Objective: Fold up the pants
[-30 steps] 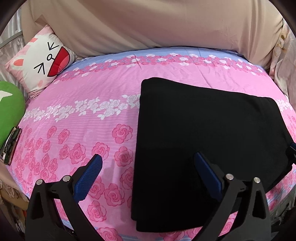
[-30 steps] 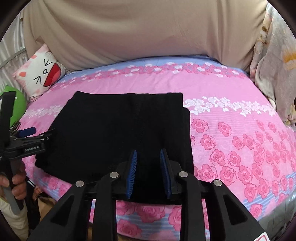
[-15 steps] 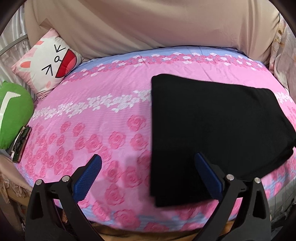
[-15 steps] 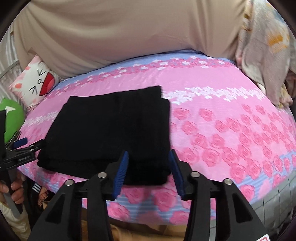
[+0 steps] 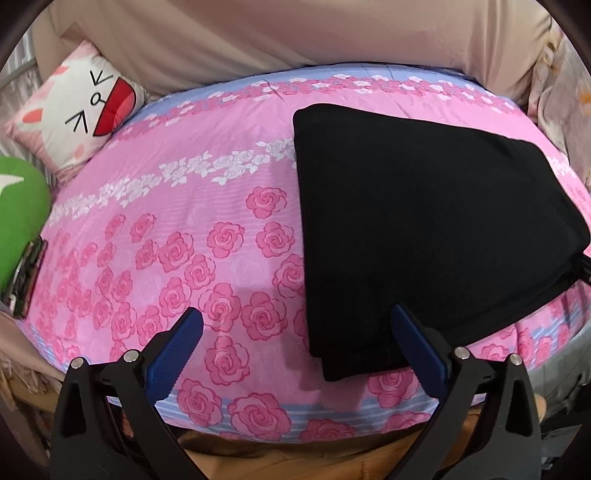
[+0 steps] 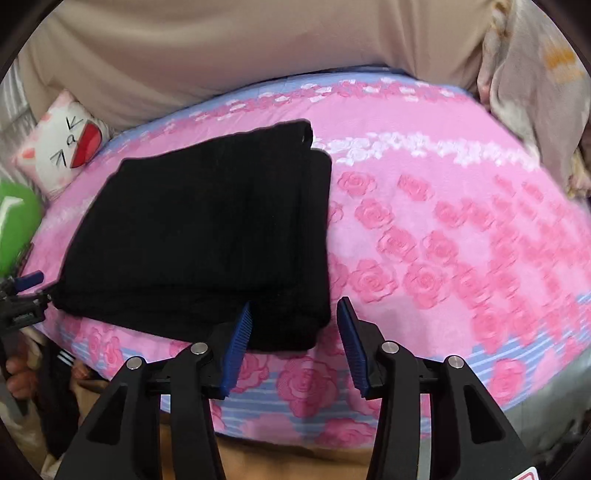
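The black pants lie folded into a flat rectangle on the pink rose bedsheet, near the bed's front edge. My left gripper hovers wide open above the pants' near left corner, with nothing pinched. In the right wrist view the pants sit left of centre. My right gripper is open over their near right corner, and its blue pads do not press on the cloth. The left gripper shows at the left edge, beside the pants' left corner.
A white cat pillow and a green cushion lie at the back left, with a small dark item beside them. Beige fabric rises behind the bed. A pale printed blanket hangs at the right. A hand shows low left.
Both grippers have drawn back toward the bed's front edge and sunk a little. The right gripper's jaws have widened from a narrow gap. The pants stay flat.
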The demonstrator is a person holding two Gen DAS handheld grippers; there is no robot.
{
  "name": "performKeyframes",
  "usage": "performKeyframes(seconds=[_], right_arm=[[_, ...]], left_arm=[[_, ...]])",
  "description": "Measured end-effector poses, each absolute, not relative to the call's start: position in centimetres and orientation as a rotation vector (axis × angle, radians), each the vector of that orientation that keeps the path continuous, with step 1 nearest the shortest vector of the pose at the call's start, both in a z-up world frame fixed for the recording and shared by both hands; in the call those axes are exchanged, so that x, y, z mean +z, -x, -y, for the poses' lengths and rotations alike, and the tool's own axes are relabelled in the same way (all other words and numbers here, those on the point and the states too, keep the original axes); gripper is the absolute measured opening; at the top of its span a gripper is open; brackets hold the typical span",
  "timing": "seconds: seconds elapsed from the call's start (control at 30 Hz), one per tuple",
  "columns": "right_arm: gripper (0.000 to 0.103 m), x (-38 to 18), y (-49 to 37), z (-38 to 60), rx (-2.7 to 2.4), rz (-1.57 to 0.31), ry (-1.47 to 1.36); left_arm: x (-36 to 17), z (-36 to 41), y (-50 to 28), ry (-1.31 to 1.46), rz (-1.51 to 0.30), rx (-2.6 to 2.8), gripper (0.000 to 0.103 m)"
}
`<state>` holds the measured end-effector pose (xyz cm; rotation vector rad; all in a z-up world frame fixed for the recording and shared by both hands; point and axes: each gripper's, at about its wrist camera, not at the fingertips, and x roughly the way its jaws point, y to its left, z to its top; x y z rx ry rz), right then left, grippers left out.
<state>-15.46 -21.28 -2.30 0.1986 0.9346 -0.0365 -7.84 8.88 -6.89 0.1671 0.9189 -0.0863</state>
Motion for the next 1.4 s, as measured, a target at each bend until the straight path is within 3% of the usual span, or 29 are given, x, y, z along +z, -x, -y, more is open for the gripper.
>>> performKeyframes(seconds=[0.2, 0.3, 0.53, 0.57, 0.6, 0.63, 0.7, 1.07, 1.17, 1.2, 1.23, 1.3, 1.4], right_arm=[[0.048, 1.1, 16.6, 21.3, 0.002, -0.872, -0.256], [0.057, 3.3, 16.6, 21.2, -0.010, -0.810, -0.242], [0.057, 4.6, 14.3, 18.8, -0.054, -0.761, -0.097], [0.056, 4.6, 13.9, 18.2, -0.030, -0.759, -0.087], [0.047, 4.5, 13.6, 17.8, -0.009, -0.760, -0.087], [0.028, 4.4, 13.2, 17.2, 0.024, -0.759, -0.087], [0.013, 3.8, 12.5, 16.6, 0.053, -0.780, -0.085], [0.009, -0.2, 10.9, 18.2, 0.000, -0.879, -0.105], [0.015, 0.3, 11.1, 18.2, 0.012, -0.876, -0.128], [0.027, 0.6, 11.4, 18.6, 0.025, -0.869, -0.162], [0.051, 1.0, 11.9, 19.5, 0.037, -0.855, -0.217], [0.074, 1.3, 12.5, 20.9, 0.020, -0.837, -0.274], [0.075, 0.2, 12.5, 22.5, -0.024, -0.901, -0.270]], left_arm=[[-5.6, -9.1, 8.1, -0.149, -0.905, -0.087, 0.098], [-4.9, -8.8, 8.1, -0.141, -0.887, -0.093, 0.098], [-3.5, -7.4, 7.2, -0.133, -0.856, -0.112, 0.098], [-3.1, -7.2, 7.1, -0.129, -0.846, -0.117, 0.098], [-3.0, -6.9, 7.0, -0.129, -0.839, -0.121, 0.098], [-2.8, -6.6, 6.7, -0.133, -0.831, -0.122, 0.098], [-3.0, -5.9, 6.1, -0.146, -0.831, -0.119, 0.098], [-5.1, -5.6, 4.1, -0.142, -0.885, -0.111, 0.098], [-4.2, -6.5, 4.6, -0.086, -0.869, -0.169, 0.098], [-3.8, -7.2, 4.8, -0.041, -0.870, -0.217, 0.098], [-3.7, -7.8, 4.8, -0.010, -0.879, -0.252, 0.098], [-4.3, -8.9, 4.4, 0.040, -0.916, -0.302, 0.098], [-6.4, -10.1, 3.2, 0.115, -1.011, -0.352, 0.098]])
